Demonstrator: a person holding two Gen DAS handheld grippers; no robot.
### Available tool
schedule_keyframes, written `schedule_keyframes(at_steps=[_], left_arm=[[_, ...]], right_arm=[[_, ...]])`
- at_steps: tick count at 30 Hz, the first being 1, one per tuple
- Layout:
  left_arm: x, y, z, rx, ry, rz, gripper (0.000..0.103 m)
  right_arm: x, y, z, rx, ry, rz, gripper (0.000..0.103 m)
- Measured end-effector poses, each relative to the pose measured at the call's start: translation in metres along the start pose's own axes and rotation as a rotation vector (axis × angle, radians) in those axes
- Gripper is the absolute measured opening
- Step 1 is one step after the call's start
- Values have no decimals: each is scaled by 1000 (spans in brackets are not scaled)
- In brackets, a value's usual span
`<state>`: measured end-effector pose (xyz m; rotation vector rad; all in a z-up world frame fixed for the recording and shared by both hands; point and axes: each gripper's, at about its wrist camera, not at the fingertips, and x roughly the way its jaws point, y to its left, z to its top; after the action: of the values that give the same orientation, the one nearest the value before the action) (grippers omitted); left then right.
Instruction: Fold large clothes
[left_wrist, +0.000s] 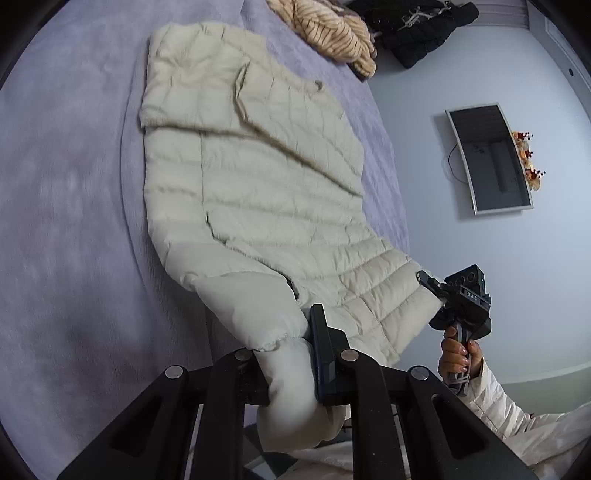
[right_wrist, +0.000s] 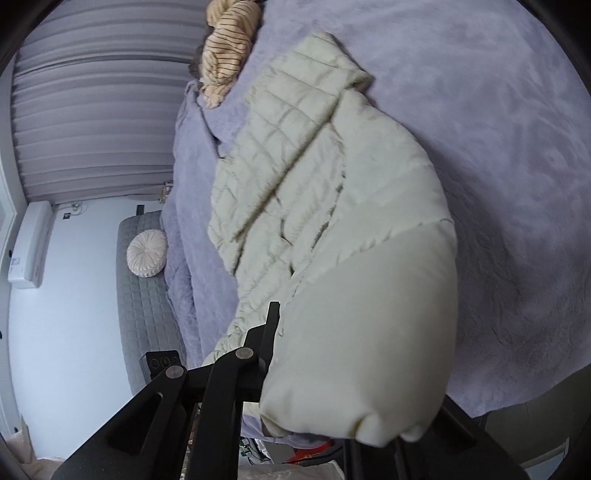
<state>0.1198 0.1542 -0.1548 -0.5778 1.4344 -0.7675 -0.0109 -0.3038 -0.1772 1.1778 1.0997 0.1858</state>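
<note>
A cream quilted puffer jacket (left_wrist: 255, 177) lies stretched along the lilac bed cover (left_wrist: 66, 221), its near end lifted off the bed. My left gripper (left_wrist: 291, 362) is shut on the jacket's smooth cuff end. My right gripper (left_wrist: 430, 282) shows in the left wrist view, shut on the jacket's right near corner, held by a hand. In the right wrist view the jacket (right_wrist: 325, 184) drapes over my right gripper (right_wrist: 295, 350); only its left finger (right_wrist: 271, 332) shows, the other is hidden under fabric.
A tan striped garment (left_wrist: 332, 33) and a black garment (left_wrist: 424, 29) lie at the bed's far end. A mirror (left_wrist: 487, 158) hangs on the wall. A grey bench with a round cushion (right_wrist: 146, 258) stands beside the bed.
</note>
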Motion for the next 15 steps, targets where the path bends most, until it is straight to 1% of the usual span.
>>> schedule_keyframes(at_steps=[4,7,11,15], left_arm=[[-19,-11,42,-7,-114,-2,16],[-27,-14,79,-12,-177,33,16],[-14,-14,134,-33,-253,95,16],[4,3,179,-53,-291,163,16]], right_arm=[[1,41,40,-78,-2,41,12],[12,65,80,-120,-1,57,12],[38,85,138,-141,8,58,12],[74,91,197,-134,26,52,12]])
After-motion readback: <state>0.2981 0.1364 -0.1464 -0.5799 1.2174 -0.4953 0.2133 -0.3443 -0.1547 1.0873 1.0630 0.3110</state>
